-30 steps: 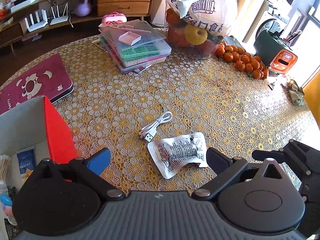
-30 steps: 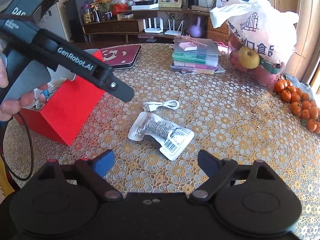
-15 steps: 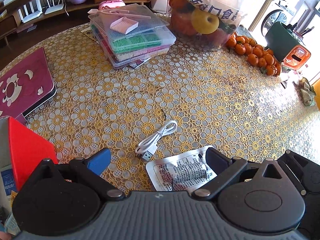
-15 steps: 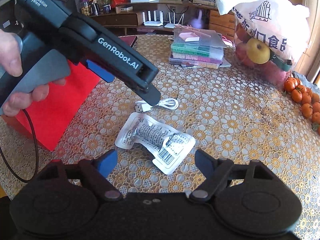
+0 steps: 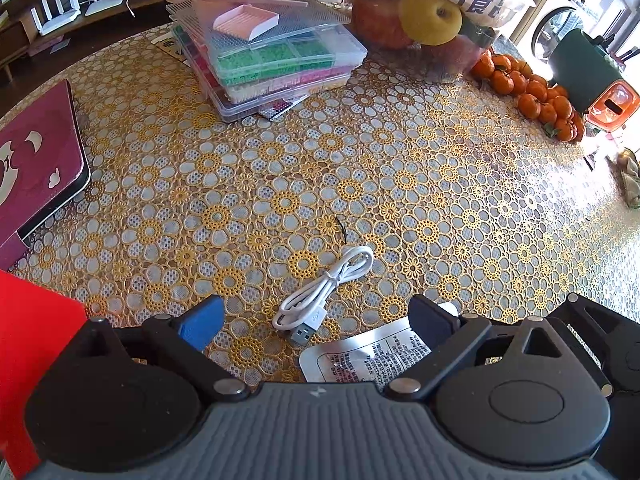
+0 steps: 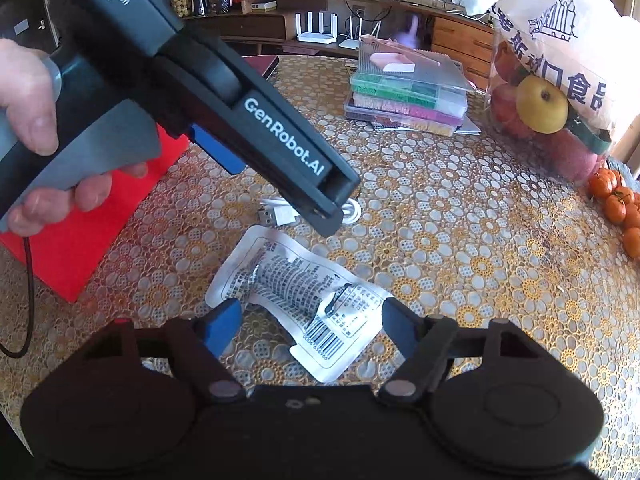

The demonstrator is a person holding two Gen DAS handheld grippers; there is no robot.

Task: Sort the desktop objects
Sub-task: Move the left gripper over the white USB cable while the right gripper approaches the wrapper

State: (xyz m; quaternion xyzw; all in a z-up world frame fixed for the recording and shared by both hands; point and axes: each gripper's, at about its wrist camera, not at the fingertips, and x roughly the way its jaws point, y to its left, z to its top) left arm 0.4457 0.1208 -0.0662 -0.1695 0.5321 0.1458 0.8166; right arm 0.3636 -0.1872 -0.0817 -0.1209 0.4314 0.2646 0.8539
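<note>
Left wrist view shows the left tool [image 5: 316,320] with its jaws spread wide and gripping nothing, poised directly over the coiled white USB cable [image 5: 326,292] lying on the floral lace-covered surface [image 5: 440,184]. The cable sits between the two fingers, and its long axis runs diagonally: the grey USB plug points back toward the tool, the looped end away and to the tool's right. Just beside the right finger lies the flat silver printed foil sachet [image 5: 368,354], partly under that finger. Risk: closing from here could pinch the sachet edge along with the cable, or catch only one strand so the loose coil unravels and drags. The open lace pattern could also snag the plug. Right wrist view shows the right tool [image 6: 308,326], likewise wide open and empty, with the same sachet [image 6: 304,292] directly ahead between its fingers; the left tool body [image 6: 240,120] crosses above, so both tools closing together risks collision. A red box [image 6: 100,216] stands to the left.
</note>
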